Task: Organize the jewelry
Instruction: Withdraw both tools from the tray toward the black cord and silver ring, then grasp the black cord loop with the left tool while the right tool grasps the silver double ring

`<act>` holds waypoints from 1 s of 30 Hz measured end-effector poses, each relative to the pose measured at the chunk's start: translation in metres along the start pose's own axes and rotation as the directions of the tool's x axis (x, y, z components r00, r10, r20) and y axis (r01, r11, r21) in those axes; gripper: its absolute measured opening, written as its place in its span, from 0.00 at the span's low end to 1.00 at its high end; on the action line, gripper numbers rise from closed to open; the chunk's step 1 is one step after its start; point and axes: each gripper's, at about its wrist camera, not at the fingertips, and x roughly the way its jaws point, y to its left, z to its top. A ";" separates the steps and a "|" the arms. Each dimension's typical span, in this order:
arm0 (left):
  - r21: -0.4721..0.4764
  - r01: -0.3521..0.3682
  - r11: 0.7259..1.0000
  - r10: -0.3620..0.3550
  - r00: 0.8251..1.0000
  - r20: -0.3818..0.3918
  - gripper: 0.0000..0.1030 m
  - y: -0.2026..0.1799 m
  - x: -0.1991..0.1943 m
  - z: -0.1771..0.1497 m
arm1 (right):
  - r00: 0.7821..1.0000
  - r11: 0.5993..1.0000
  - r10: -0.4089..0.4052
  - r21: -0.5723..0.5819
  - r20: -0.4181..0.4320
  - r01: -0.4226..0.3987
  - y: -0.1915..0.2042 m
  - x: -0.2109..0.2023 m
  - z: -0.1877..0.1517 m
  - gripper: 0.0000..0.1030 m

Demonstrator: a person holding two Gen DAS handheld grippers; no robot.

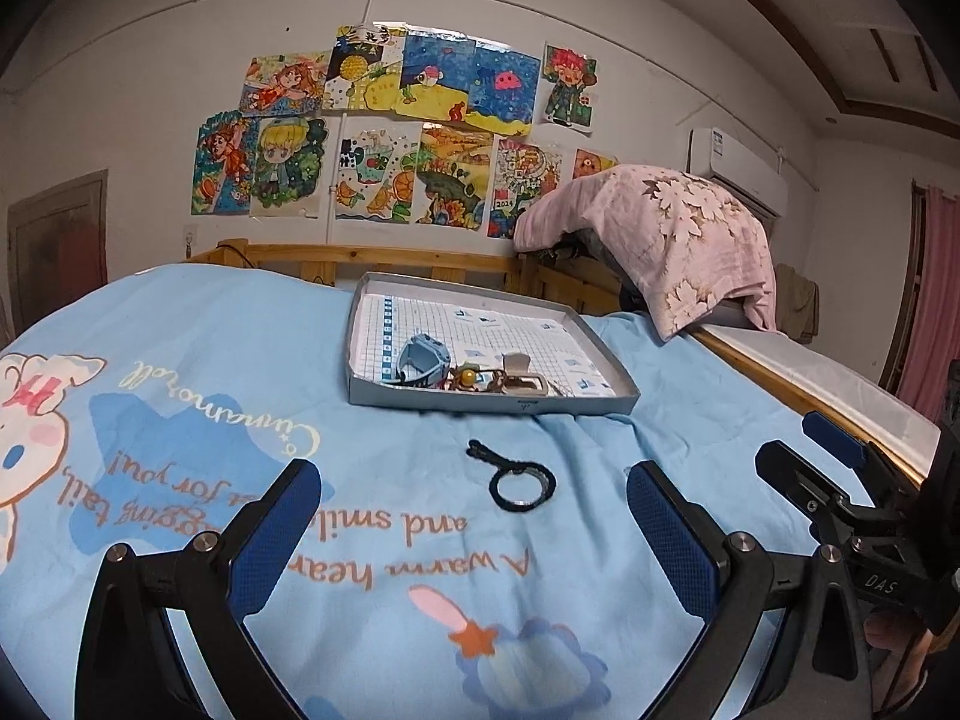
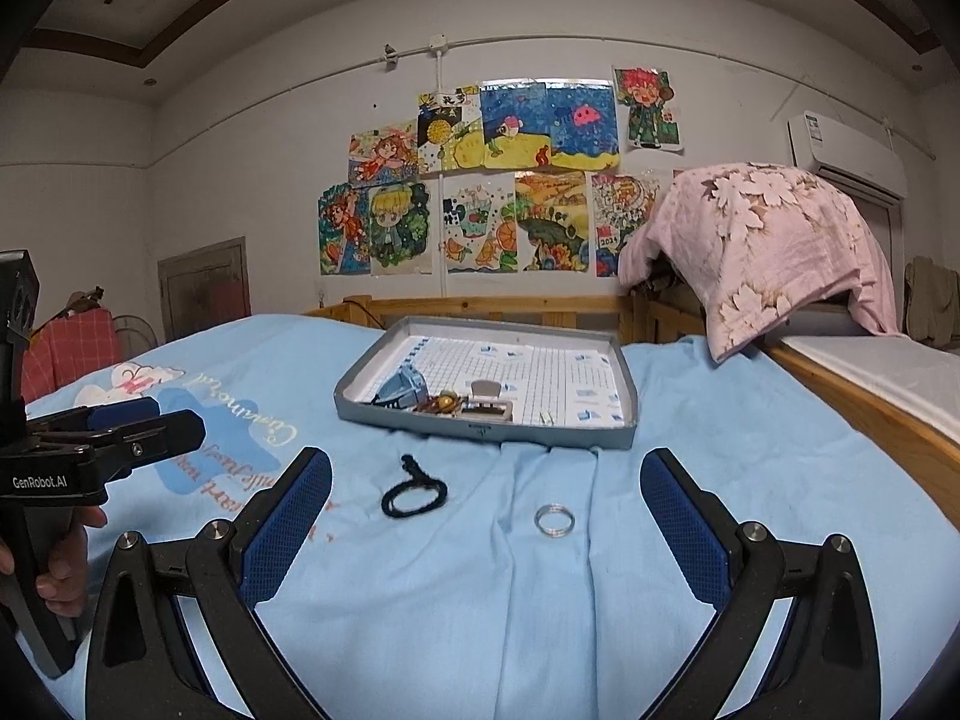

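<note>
A grey tray (image 1: 480, 399) (image 2: 480, 429) sits on the blue bedsheet and holds a blue watch (image 1: 423, 360) (image 2: 402, 389), a small bead charm (image 1: 467, 375) (image 2: 445, 402) and a metal clip (image 1: 522, 375) (image 2: 489, 401). A black cord bracelet (image 1: 517, 479) (image 2: 414, 495) lies on the sheet in front of the tray. A silver ring (image 2: 554, 519) lies to its right. My left gripper (image 1: 474, 504) is open and empty, just short of the bracelet. My right gripper (image 2: 486, 498) is open and empty, with the bracelet and ring between its fingers.
The blue cartoon bedsheet (image 1: 180, 408) covers the bed. A wooden rail (image 1: 372, 255) runs behind the tray. A pink floral cloth (image 1: 678, 234) is draped over something at the back right. The right gripper's body (image 1: 840, 492) shows at the left view's right edge.
</note>
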 end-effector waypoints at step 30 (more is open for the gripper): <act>0.041 0.028 0.999 -0.022 0.989 -0.145 1.00 0.001 0.132 0.016 | 0.996 0.996 -0.024 0.080 -0.091 0.032 -0.049 0.123 0.011 0.98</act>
